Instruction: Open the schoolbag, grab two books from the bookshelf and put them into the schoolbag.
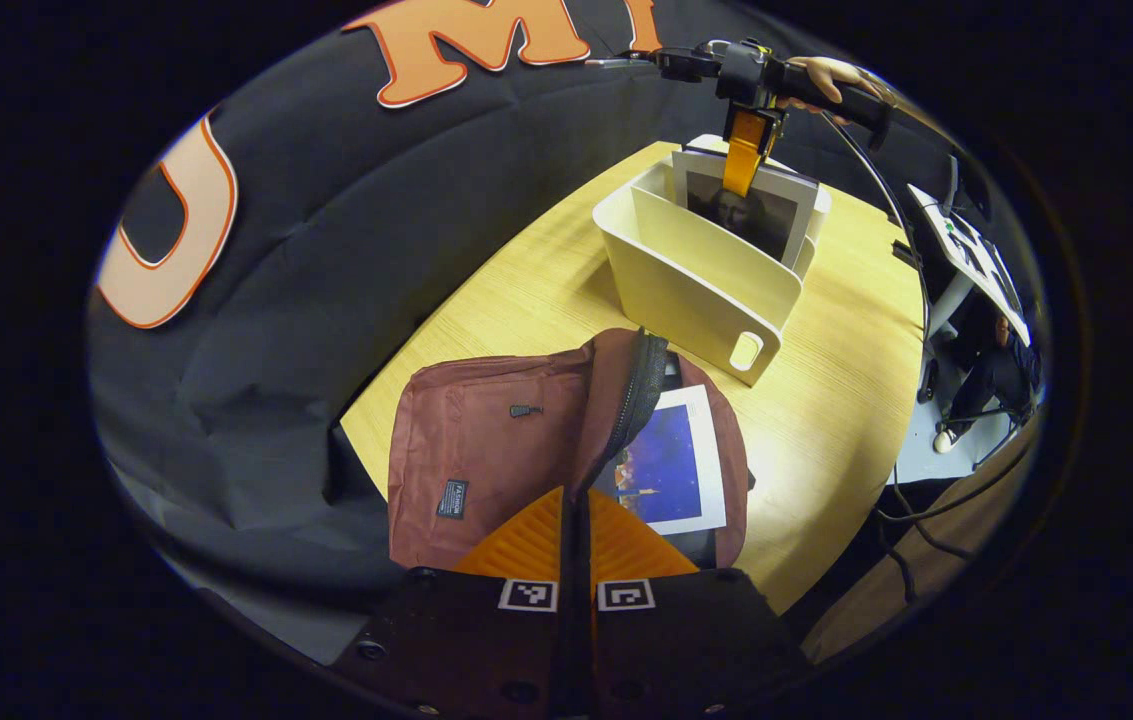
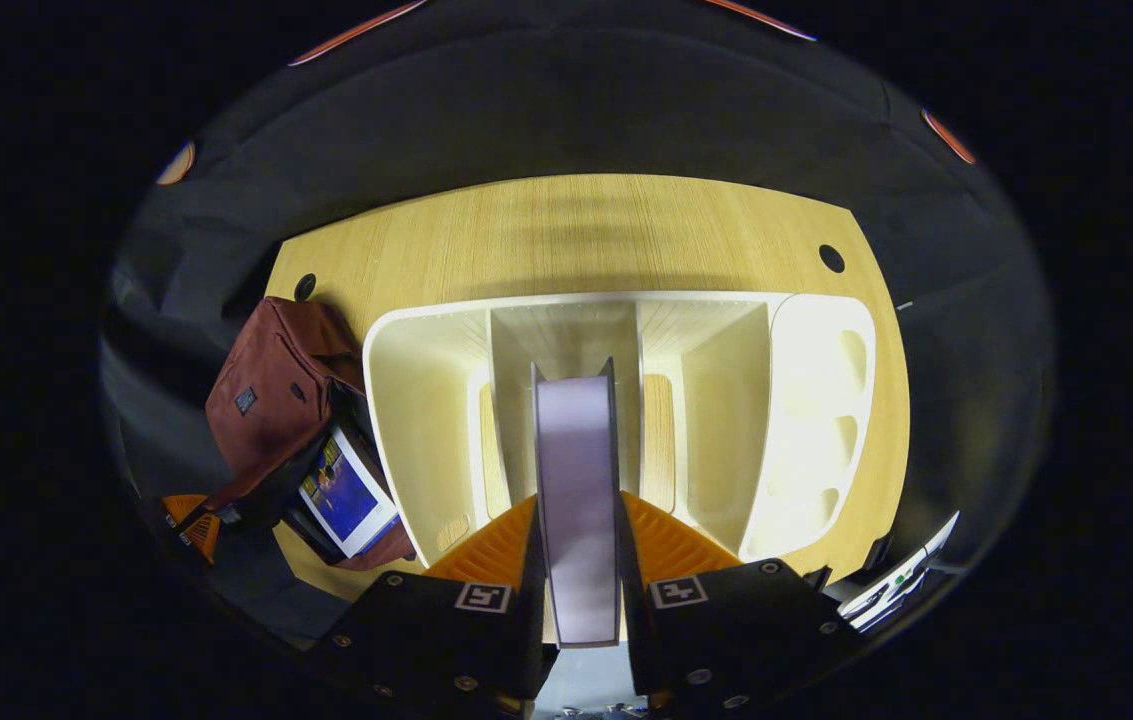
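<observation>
On the counter (image 2: 576,225), the open schoolbag (image 1: 486,450) holds one book (image 1: 671,465). The right tool (image 2: 576,560) pinches a second book (image 2: 576,480) standing in the bookshelf (image 2: 426,400). The left tool (image 1: 574,545) is pressed together on the bag's flap edge.

The left gripper view looks forward and down from close above the schoolbag (image 1: 526,450), which lies just past its fingers (image 1: 526,545), across the table (image 1: 826,420) to the bookshelf (image 1: 706,270) farther ahead. The right gripper view looks straight down into the bookshelf (image 2: 426,420) beyond its fingers (image 2: 671,545), very near. Both views share the table, bookshelf and schoolbag (image 2: 271,395).
</observation>
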`<state>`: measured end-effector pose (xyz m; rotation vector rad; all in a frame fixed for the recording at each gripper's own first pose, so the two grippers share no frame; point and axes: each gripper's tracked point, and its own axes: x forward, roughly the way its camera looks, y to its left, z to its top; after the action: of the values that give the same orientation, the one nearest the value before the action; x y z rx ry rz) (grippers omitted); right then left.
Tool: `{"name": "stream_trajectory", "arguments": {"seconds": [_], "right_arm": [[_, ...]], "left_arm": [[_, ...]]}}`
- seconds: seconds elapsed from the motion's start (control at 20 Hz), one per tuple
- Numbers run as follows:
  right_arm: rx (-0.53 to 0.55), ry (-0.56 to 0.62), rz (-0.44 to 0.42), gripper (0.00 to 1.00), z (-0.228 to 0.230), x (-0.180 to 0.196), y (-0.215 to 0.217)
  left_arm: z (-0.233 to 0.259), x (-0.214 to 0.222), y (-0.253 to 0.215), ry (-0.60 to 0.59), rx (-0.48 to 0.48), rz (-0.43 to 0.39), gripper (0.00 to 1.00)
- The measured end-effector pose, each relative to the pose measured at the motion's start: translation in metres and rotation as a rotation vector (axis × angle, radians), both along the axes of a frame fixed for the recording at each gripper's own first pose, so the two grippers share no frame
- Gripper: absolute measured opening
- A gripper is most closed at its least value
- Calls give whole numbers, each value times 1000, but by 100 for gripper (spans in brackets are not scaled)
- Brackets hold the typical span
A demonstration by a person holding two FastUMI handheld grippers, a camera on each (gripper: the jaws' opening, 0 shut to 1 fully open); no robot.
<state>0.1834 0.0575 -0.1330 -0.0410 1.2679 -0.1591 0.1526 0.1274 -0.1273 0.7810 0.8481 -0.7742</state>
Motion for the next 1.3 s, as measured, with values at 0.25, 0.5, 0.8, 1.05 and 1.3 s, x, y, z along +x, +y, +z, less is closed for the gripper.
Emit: {"name": "stream_trajectory", "arguments": {"seconds": [0.25, 0.5, 0.8, 1.05, 1.3], "right_arm": [[4, -22, -10, 30, 15, -4, 3], [-2, -130, -1, 30, 79, -12, 4], [42, -297, 16, 30, 173, -47, 19], [215, -392, 31, 30, 201, -95, 61], [359, -414, 36, 30, 165, -131, 98]], "left_arm": [[-2, 0, 1, 5, -5, 5, 1], [-2, -1, 1, 2, -9, -1, 1], [-5, 0, 3, 14, -13, -11, 1], [-4, 6, 8, 6, -12, -3, 1], [0, 8, 10, -21, 7, -17, 1]]}}
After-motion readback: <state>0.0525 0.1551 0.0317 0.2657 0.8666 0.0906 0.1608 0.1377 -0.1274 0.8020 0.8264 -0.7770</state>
